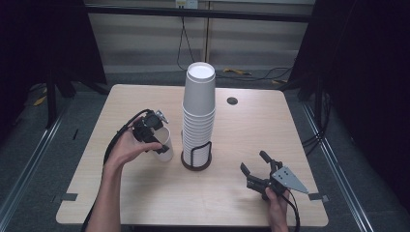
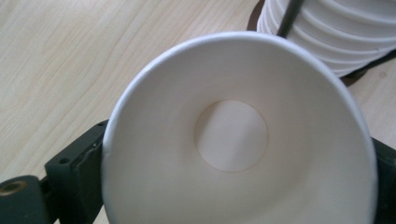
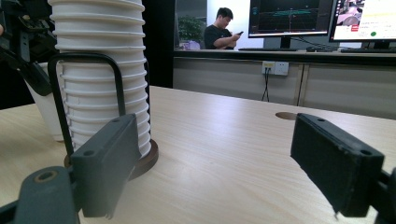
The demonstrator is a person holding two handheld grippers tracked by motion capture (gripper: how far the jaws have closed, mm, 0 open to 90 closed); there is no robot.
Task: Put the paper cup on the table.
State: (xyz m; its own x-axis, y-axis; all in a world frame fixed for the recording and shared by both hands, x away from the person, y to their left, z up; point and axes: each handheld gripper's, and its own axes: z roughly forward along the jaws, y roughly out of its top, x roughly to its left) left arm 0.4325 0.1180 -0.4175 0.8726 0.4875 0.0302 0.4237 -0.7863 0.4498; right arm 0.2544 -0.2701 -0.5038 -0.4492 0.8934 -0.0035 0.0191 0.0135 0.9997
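Observation:
A tall stack of white paper cups stands mid-table in a black wire holder on a round brown base. My left gripper is just left of it, shut on a single white paper cup that rests upright on or just above the table. In the left gripper view I look straight into this cup, a black jaw on either side, with the stack behind. My right gripper sits open and empty to the right of the stack, near the table's front. Its view shows the stack beyond its left jaw.
A round cable hole lies in the wooden table behind and right of the stack. Tape marks sit at the front corners. Beyond the far edge are a wall, cables, and a seated person near monitors.

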